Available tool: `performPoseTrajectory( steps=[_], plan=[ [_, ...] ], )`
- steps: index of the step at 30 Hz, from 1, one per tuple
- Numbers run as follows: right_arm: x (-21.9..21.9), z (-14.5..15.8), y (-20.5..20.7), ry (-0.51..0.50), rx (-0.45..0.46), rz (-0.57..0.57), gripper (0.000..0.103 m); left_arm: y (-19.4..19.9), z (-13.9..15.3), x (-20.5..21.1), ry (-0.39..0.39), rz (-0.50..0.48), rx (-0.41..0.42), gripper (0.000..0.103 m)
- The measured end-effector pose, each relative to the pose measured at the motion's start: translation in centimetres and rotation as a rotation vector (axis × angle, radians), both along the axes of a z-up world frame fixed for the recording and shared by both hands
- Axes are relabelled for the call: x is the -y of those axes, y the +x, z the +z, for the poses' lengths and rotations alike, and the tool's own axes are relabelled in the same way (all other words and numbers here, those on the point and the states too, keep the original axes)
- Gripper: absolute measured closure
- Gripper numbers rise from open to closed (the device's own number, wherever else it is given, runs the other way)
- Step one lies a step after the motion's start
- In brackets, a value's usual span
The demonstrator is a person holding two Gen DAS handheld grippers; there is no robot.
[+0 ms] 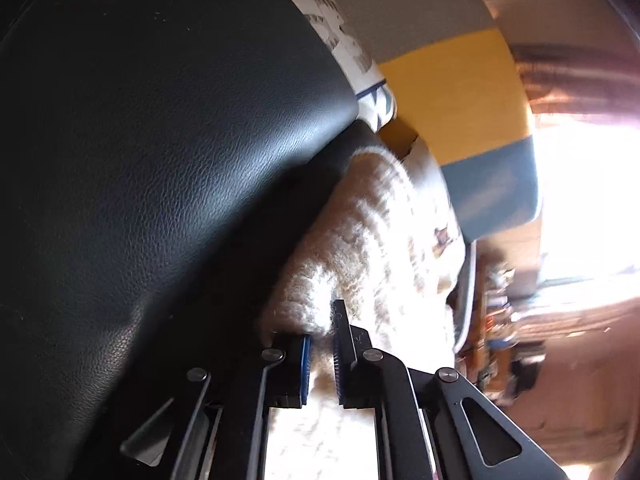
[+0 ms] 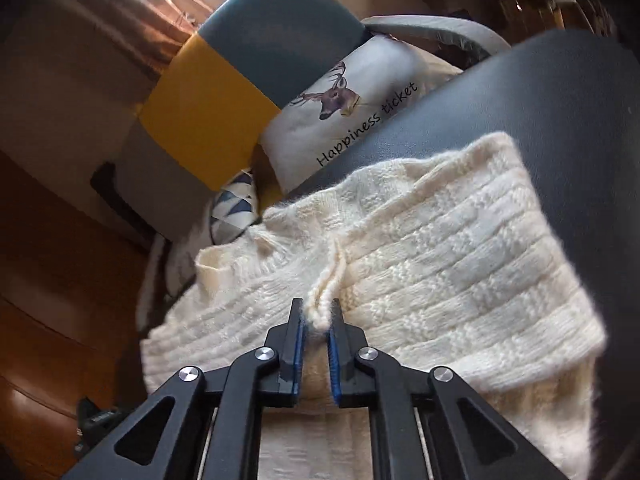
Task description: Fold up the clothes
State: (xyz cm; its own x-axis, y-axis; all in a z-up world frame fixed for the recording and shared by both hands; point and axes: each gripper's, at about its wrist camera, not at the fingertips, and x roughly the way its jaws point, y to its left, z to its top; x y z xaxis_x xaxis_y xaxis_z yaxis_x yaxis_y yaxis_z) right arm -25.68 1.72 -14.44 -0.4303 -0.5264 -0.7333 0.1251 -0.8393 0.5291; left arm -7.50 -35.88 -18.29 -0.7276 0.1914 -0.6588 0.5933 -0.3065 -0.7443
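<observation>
A cream knitted sweater (image 2: 440,248) lies on a black leather seat (image 2: 540,92). In the right wrist view my right gripper (image 2: 317,312) is shut on a bunched edge of the knit, which rises as a small ridge between the blue pads. In the left wrist view the same sweater (image 1: 384,248) runs along the black leather surface (image 1: 160,160). My left gripper (image 1: 322,330) is shut on a thick fold of it, and the wool fills the gap between the fingers and covers the tip of the left finger.
Behind the sweater lean a white cushion (image 2: 344,116) printed with a deer and "Happiness ticket", a blue triangle-patterned cushion (image 2: 236,216), and a grey, yellow and teal cushion (image 2: 208,108). Brown curtains (image 2: 104,24) and a bright window (image 1: 580,200) lie beyond.
</observation>
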Motion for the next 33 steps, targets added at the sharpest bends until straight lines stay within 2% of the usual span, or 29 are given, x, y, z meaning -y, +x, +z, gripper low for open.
performPoseTrajectory(
  steps=[1,3,5,7,8,9,12,14,15,16,18,20,22,26,30,33],
  plan=[
    [0.2,-0.7,-0.1,0.052,0.011,0.006,0.094,0.1,0.1,0.0,-0.007,-0.013,0.003,0.094],
    [-0.1,-1.2,0.2,0.051,0.01,-0.005,0.094,0.3,0.3,-0.1,-0.02,-0.037,0.009,0.094],
    [-0.2,-1.4,0.3,0.052,0.011,-0.012,0.095,1.0,0.2,0.2,0.014,-0.047,-0.002,0.093],
    [-0.6,-1.5,0.2,0.021,0.019,-0.019,0.091,1.7,0.2,0.6,0.051,-0.055,-0.014,0.09],
    [-0.9,-1.4,0.1,-0.005,0.023,-0.029,0.084,2.1,0.4,0.9,0.072,-0.059,-0.027,0.089],
    [-1.3,-1.1,0.0,-0.019,0.02,-0.04,0.082,2.4,0.8,1.3,0.065,-0.062,-0.037,0.089],
    [-1.9,1.2,0.7,0.063,-0.076,-0.07,0.078,3.2,2.2,2.4,0.03,-0.069,-0.065,0.088],
    [-1.5,3.0,1.2,0.084,-0.139,-0.043,0.077,2.9,3.3,3.2,-0.038,-0.067,-0.051,0.087],
    [-0.9,3.8,1.5,0.099,-0.164,-0.017,0.077,2.6,3.7,3.4,-0.053,-0.077,-0.048,0.081],
    [-0.3,4.5,1.7,0.113,-0.186,0.014,0.077,2.3,3.8,3.5,-0.043,-0.097,-0.049,0.075],
    [2.0,5.1,1.9,0.13,-0.206,0.119,0.077,2.3,3.4,3.3,0.004,-0.109,-0.059,0.074],
    [3.9,4.6,2.1,0.188,-0.18,0.161,0.077,2.5,3.0,2.4,-0.008,-0.135,-0.04,0.074],
    [2.5,3.9,1.9,0.133,-0.136,0.091,0.077,3.2,2.9,1.8,-0.015,-0.137,-0.046,0.074],
    [-3.5,0.2,0.3,-0.216,0.074,-0.098,0.077,4.7,2.0,2.6,0.047,-0.088,-0.069,0.073],
    [-4.9,-2.8,-0.4,-0.379,0.166,-0.113,0.074,5.4,1.5,2.3,0.161,-0.05,-0.156,0.073],
    [-4.1,-4.2,-0.7,-0.384,0.21,-0.104,0.074,5.5,1.5,0.5,0.178,-0.064,-0.182,0.07]
  ],
)
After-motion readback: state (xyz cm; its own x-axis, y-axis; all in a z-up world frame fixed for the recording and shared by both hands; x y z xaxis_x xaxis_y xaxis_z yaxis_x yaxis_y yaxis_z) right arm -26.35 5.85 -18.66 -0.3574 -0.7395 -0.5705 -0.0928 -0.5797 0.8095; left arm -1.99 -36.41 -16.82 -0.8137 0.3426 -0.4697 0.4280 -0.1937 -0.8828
